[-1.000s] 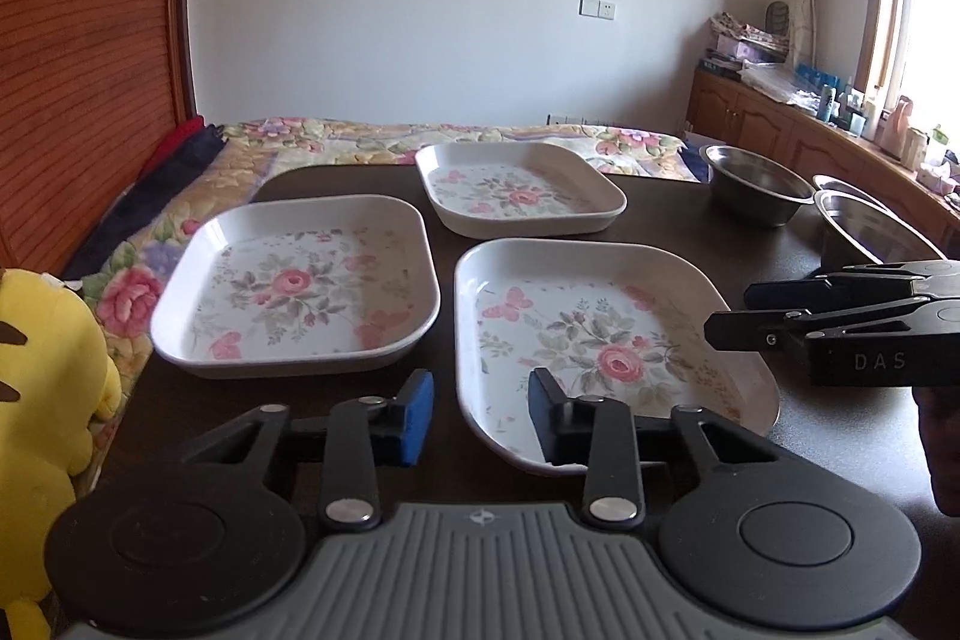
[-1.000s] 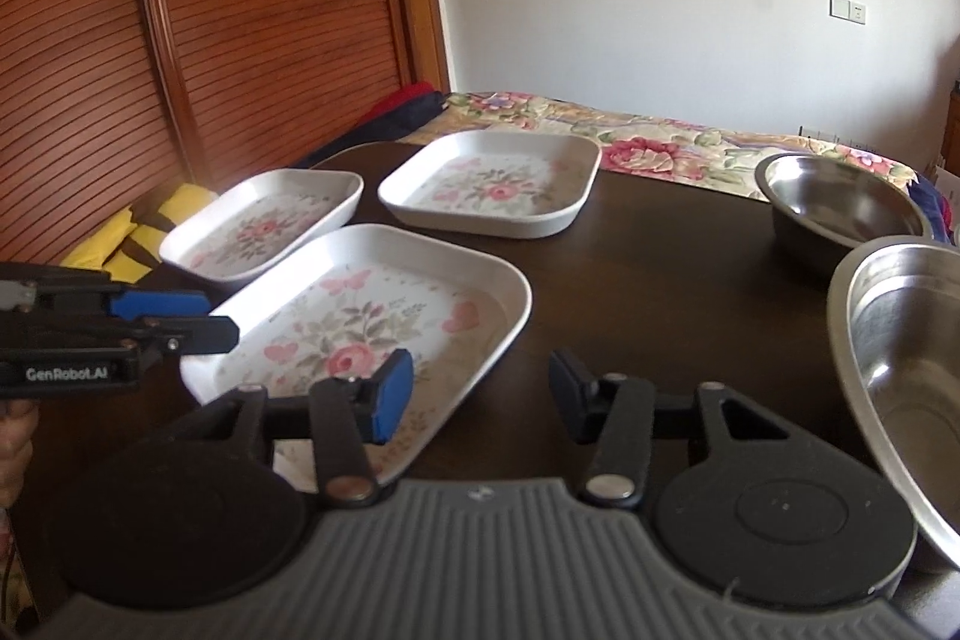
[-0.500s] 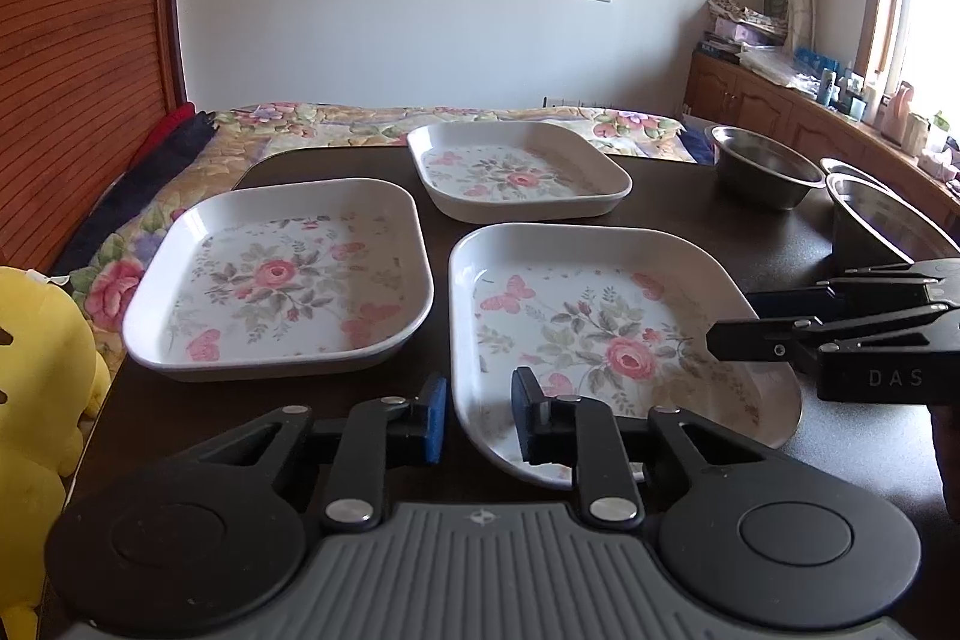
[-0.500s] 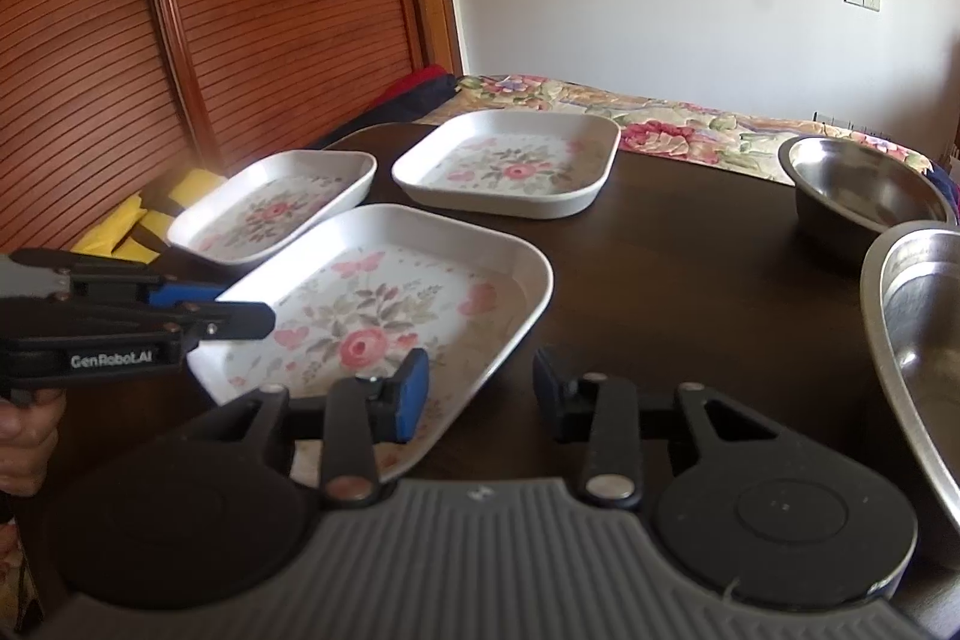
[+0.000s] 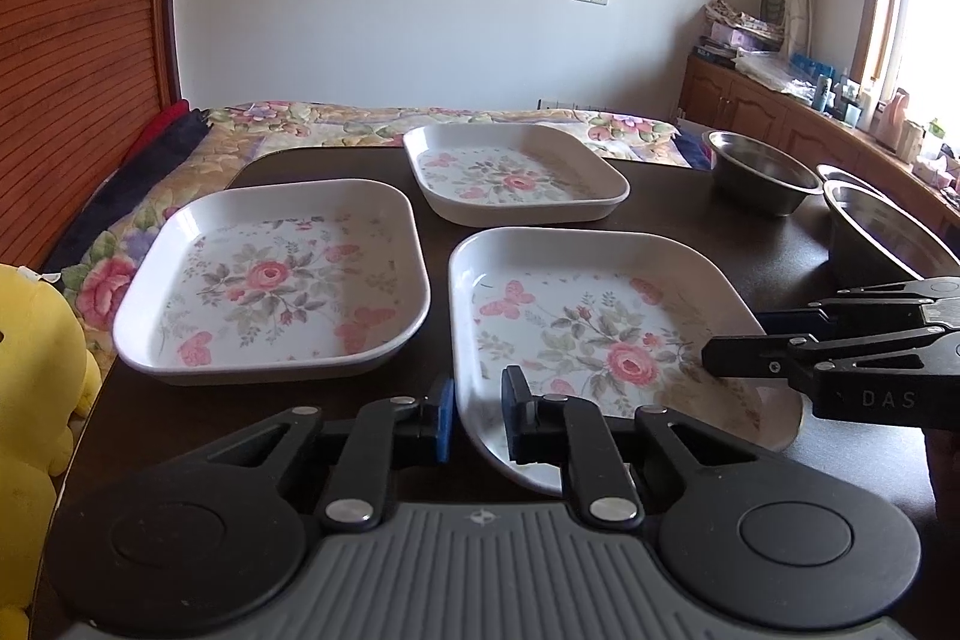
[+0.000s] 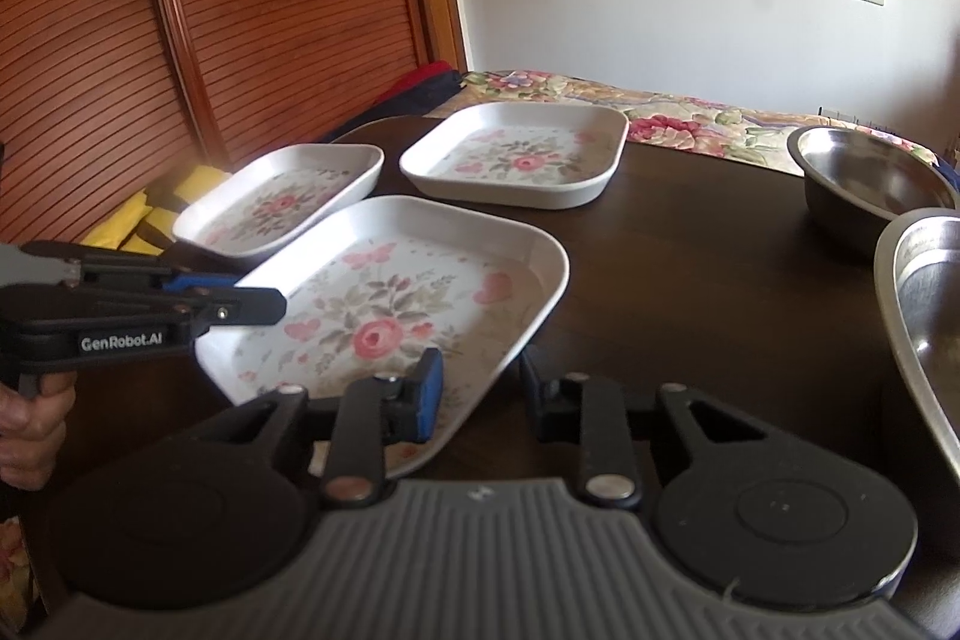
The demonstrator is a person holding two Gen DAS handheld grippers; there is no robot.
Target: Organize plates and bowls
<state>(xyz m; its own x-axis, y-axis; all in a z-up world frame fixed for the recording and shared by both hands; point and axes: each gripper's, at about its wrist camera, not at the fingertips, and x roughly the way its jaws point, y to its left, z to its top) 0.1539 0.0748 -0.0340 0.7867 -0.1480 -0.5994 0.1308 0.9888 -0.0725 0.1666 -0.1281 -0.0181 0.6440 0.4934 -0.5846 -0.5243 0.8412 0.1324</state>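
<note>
Three white square plates with a rose print lie on the dark table [image 5: 690,226]. The near plate [image 5: 600,328] [image 6: 390,316] sits between both grippers. My left gripper [image 5: 478,415] is shut on its near left rim, one finger inside and one outside. My right gripper [image 6: 480,388] is shut on its near right rim in the same way. The left plate [image 5: 270,280] [image 6: 282,202] and the far plate [image 5: 510,172] [image 6: 516,154] lie apart from it. Each gripper shows side-on in the other's view: the right gripper [image 5: 720,361], the left gripper [image 6: 264,307].
Two steel bowls stand at the table's right: a small steel bowl [image 5: 759,172] [image 6: 870,178] and a large steel bowl [image 5: 882,232] [image 6: 930,316]. A yellow plush toy [image 5: 30,370] sits off the left edge. A flowered bed [image 5: 360,118] lies behind the table.
Both grippers moved in on the near plate and their fingers narrowed from wide open to closed on its rim, left on the left side, right on the right.
</note>
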